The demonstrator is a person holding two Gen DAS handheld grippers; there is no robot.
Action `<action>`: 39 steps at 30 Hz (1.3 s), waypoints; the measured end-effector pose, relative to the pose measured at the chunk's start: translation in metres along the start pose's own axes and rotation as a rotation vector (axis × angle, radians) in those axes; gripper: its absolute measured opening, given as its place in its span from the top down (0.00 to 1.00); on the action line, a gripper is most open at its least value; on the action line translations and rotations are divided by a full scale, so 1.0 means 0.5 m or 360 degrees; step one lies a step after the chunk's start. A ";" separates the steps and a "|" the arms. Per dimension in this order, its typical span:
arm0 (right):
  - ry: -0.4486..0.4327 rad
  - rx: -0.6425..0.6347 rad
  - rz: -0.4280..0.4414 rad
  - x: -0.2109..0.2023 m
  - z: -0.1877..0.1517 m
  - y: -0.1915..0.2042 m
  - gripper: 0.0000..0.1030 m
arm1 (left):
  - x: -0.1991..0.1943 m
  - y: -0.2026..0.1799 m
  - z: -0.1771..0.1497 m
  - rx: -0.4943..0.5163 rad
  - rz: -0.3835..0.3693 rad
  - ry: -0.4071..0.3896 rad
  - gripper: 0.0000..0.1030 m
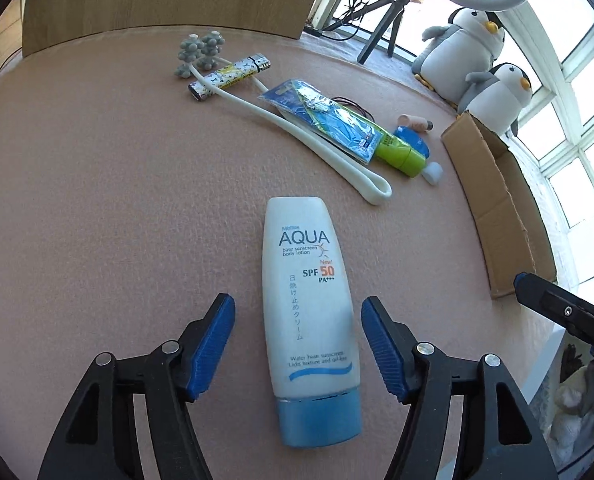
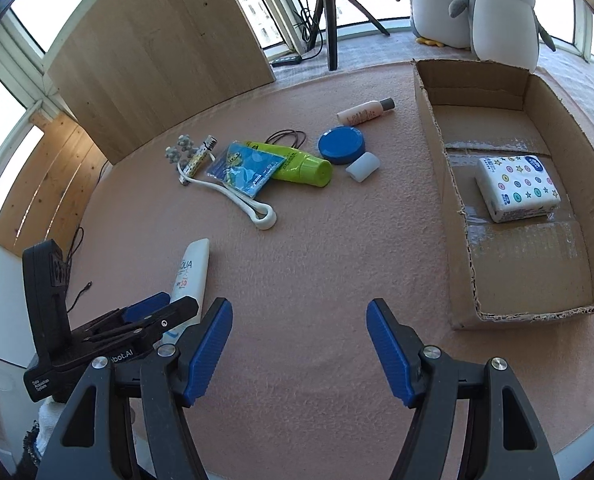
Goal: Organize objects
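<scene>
Lying flat on the pink mat (image 1: 97, 200), the sunscreen tube (image 1: 309, 312) sits between the spread fingers of the left gripper (image 1: 297, 344), neither blue pad touching it. It is a white, flattened tube with a light blue cap at the near end, printed "AQUA", "SPF 50 PA+++" and a column of Japanese text, with a blue wave stripe above the cap. Its crimped end points away, toward a loose cluster farther up the mat: a white looped massager (image 1: 297, 128) with grey knobbed heads, a patterned lighter (image 1: 229, 76), a blue packet (image 1: 325, 120), a green tube (image 1: 397, 152), a blue round lid (image 2: 343, 145) and a small pale bottle (image 2: 365, 111).

The right gripper (image 2: 299, 344) hangs over bare mat, jaws wide apart and empty. To its right stands an open cardboard box (image 2: 457, 220) holding one tissue pack (image 2: 517, 188). Two plush penguins (image 2: 477, 4) sit behind the box by the window.
</scene>
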State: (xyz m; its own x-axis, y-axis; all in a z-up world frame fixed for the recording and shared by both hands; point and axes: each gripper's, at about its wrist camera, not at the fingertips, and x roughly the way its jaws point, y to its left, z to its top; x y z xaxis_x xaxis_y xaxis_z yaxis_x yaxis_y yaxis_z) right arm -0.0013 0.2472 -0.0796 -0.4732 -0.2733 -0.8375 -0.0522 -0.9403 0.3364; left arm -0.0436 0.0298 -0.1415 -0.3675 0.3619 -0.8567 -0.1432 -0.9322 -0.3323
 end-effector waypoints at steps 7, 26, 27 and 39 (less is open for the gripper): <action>0.0104 0.0014 0.0142 0.071 -0.002 0.027 0.36 | -0.027 0.032 -0.023 0.0017 -0.0029 0.0001 0.33; 0.0431 -0.0065 0.0239 0.181 0.021 0.120 0.40 | 0.000 0.018 -0.035 0.0017 -0.0320 0.0054 0.42; 0.0443 -0.0078 0.0246 0.183 0.021 0.127 0.45 | 0.002 0.021 -0.034 0.0011 -0.0334 0.0056 0.46; 0.0545 -0.0124 0.0296 0.215 0.023 0.158 0.54 | 0.010 0.030 -0.030 0.0018 -0.0382 0.0085 0.53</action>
State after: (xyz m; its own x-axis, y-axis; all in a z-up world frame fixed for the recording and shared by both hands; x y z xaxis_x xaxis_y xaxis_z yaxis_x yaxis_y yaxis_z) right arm -0.0667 0.1460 -0.1382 -0.1471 -0.4800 -0.8648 0.0798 -0.8772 0.4734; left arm -0.0339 0.0177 -0.1568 -0.2725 0.5722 -0.7735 -0.2309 -0.8194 -0.5248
